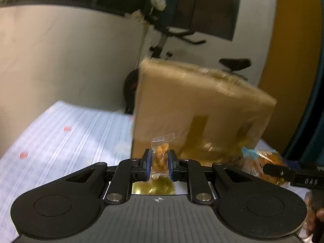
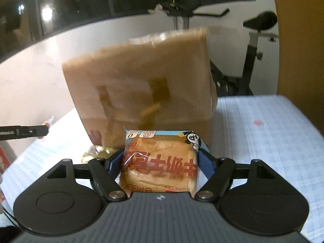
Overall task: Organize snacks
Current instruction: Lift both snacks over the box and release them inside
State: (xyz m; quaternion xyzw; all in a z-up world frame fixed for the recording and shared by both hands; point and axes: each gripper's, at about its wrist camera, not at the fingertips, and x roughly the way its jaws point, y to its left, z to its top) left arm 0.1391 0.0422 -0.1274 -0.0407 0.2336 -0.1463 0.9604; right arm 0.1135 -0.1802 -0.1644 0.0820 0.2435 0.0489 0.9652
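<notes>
My left gripper (image 1: 160,163) is shut on a small clear packet of orange-brown snack (image 1: 160,158), held above the striped cloth in front of a tall cardboard box (image 1: 192,109). My right gripper (image 2: 162,160) is shut on a wrapped bread pack with red lettering (image 2: 160,162), also just in front of the box (image 2: 141,81). The bread pack (image 1: 261,162) and a right fingertip (image 1: 275,171) show at the right of the left wrist view. A left fingertip (image 2: 30,131) shows at the left edge of the right wrist view.
A light blue striped cloth (image 1: 70,137) covers the table (image 2: 263,141). A shiny gold wrapper (image 2: 95,151) lies by the box's base. An exercise bike (image 2: 253,46) and a white wall stand behind. A yellow panel (image 1: 293,60) is at the right.
</notes>
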